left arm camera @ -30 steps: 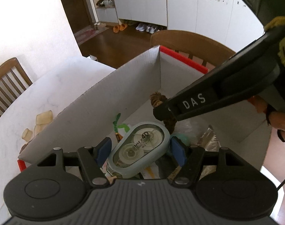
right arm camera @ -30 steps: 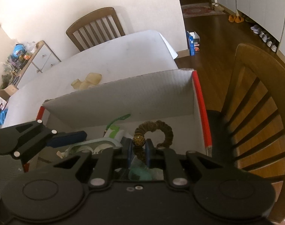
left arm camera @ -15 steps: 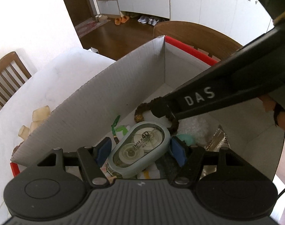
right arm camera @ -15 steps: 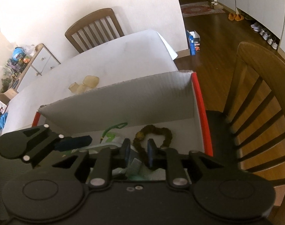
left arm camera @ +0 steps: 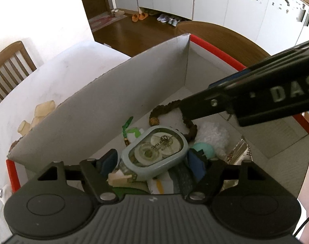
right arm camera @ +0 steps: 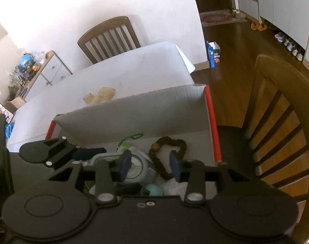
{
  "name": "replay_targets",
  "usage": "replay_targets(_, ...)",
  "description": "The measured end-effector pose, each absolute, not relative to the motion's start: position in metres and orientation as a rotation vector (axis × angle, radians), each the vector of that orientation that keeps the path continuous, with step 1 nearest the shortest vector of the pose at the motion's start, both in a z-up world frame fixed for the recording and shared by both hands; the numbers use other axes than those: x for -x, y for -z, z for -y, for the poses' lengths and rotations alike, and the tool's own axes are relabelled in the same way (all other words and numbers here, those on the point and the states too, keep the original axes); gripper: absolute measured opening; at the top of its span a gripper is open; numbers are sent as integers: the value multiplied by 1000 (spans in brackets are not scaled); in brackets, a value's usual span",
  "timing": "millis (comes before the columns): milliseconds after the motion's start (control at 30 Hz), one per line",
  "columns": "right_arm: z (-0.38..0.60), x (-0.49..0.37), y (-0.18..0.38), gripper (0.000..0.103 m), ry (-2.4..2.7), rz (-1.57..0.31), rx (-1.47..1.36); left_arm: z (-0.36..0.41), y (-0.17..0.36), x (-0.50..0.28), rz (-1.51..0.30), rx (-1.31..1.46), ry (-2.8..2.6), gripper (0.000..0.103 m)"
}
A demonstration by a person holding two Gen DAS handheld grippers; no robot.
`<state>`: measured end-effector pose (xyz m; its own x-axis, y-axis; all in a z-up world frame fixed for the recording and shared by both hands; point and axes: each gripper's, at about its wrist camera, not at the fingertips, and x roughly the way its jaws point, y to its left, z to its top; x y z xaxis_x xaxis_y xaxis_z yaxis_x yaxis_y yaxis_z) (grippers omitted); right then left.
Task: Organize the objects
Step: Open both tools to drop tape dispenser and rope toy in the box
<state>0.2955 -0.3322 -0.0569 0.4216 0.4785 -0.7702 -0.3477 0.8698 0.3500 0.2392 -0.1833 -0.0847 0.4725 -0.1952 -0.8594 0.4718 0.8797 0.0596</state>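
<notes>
A white cardboard box (left arm camera: 113, 105) with red edges stands on the white table (right arm camera: 134, 71). My left gripper (left arm camera: 152, 162) hangs over the box with its jaws opening. A pale blue correction tape dispenser (left arm camera: 156, 150) lies between the blue pads on the pile below, with a slim gap at the left pad. My right gripper (right arm camera: 150, 166) is also opening. The brown beaded bracelet (right arm camera: 170, 144) lies loose on the box floor under and beyond its pads. In the left wrist view the right gripper's black finger (left arm camera: 256, 97) crosses above the bracelet (left arm camera: 164, 109).
Also in the box are a green clip (left arm camera: 128, 124), a mint round piece (left arm camera: 203, 148), a white crumpled bag (left arm camera: 213, 134) and a foil packet. Yellowish translucent pieces (right arm camera: 101, 97) lie on the table behind the box. A wooden chair (right arm camera: 276, 122) stands right beside the box.
My right gripper went from shut on the bracelet to open, and the bracelet dropped onto the box floor. My left gripper's pads drew apart from the correction tape.
</notes>
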Motion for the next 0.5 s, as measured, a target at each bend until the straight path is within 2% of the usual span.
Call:
replay_targets(67, 334, -293, 54, 46, -521, -1006, -146, 181, 83, -237, -994, -298, 411, 77)
replay_targets(100, 335, -291, 53, 46, -520, -1006, -146, 180, 81, -235, -989, -291, 410, 82)
replay_targets(167, 335, -288, 51, 46, -522, -1005, -140, 178, 77, -233, -975, -278, 415, 87)
replay_targets(500, 330, -262, 34, 56, -538, -975, -115, 147, 59, -218, -918, -200, 410, 87)
